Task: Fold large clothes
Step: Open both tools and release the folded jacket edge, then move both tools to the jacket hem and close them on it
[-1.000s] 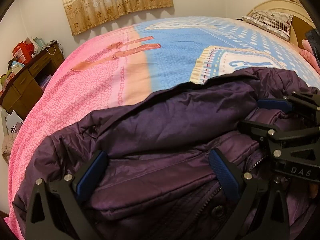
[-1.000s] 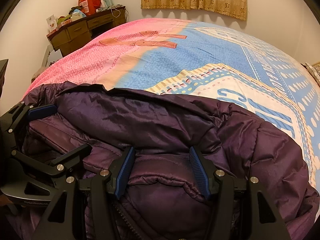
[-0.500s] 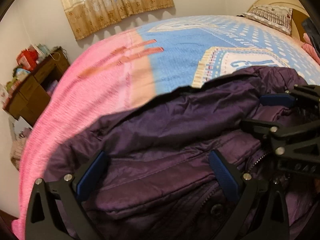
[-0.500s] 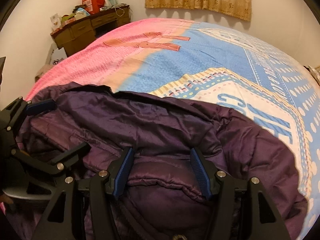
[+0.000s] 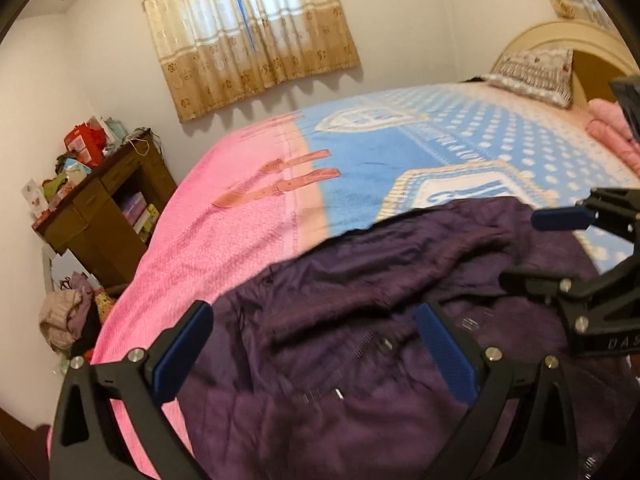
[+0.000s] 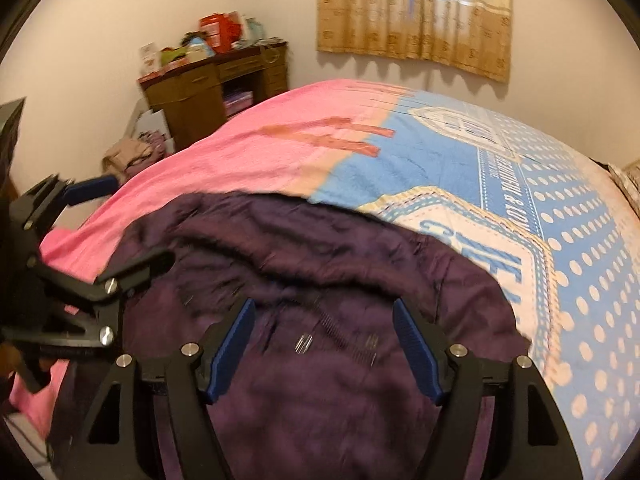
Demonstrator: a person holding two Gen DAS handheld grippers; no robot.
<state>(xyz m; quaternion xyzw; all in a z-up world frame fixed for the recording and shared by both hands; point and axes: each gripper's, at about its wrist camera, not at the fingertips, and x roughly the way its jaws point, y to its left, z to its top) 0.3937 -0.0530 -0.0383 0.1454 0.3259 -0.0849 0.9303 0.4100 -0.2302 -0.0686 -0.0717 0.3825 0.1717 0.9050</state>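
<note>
A dark purple padded jacket (image 5: 380, 280) lies folded on the near edge of the bed, zipper and snaps showing; it also shows in the right wrist view (image 6: 320, 280). My left gripper (image 5: 316, 344) hovers open above the jacket's left part, nothing between its blue pads. My right gripper (image 6: 324, 344) hovers open above the jacket's right part, also empty. Each gripper shows in the other's view: the right gripper (image 5: 560, 248) at the right edge, the left gripper (image 6: 108, 224) at the left edge.
The bed (image 5: 248, 216) has a pink and blue patterned cover. A brown cluttered desk (image 5: 100, 208) stands left of it, with a pile of clothes (image 5: 68, 316) on the floor. A pillow (image 5: 536, 72) and headboard are at the far right. A curtain (image 5: 248, 32) hangs on the back wall.
Both grippers have lifted up and back from the jacket, still open. The jacket now lies lower in both views, and more of the room shows.
</note>
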